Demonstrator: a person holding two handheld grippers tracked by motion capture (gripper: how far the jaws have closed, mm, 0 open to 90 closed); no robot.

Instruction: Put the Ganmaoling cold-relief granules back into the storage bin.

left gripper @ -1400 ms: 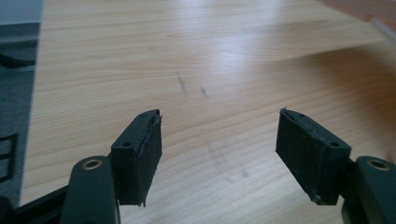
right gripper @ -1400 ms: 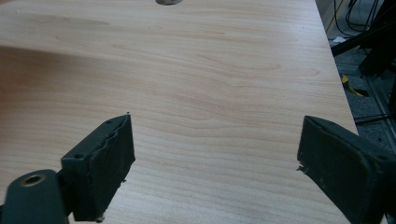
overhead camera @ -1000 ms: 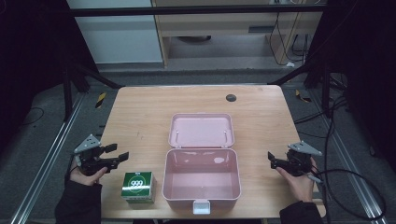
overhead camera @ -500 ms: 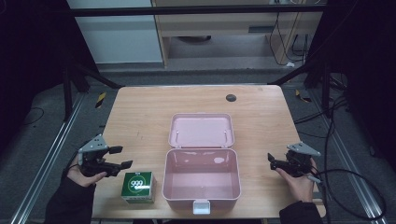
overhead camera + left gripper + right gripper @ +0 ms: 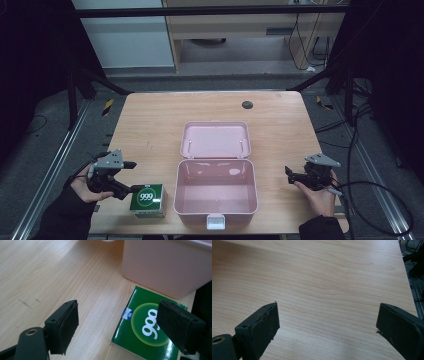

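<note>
The green box (image 5: pixel 148 200) sat on the table (image 5: pixel 150 125) right next to the open pink case (image 5: pixel 215 192). Left gripper (image 5: pixel 134 176) had just been opening, jaws apart above the box, gripping nothing. Right gripper (image 5: pixel 289 175) hung wide, empty.

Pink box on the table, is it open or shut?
Open: the pink box has its lid folded back flat, showing an empty inside.

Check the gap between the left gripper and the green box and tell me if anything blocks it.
Nothing visible blocks it. The left gripper, whose jaws have just been opening, hangs right over the green box with bare table around it. The open pink case stands beside the box, not between them.
</note>
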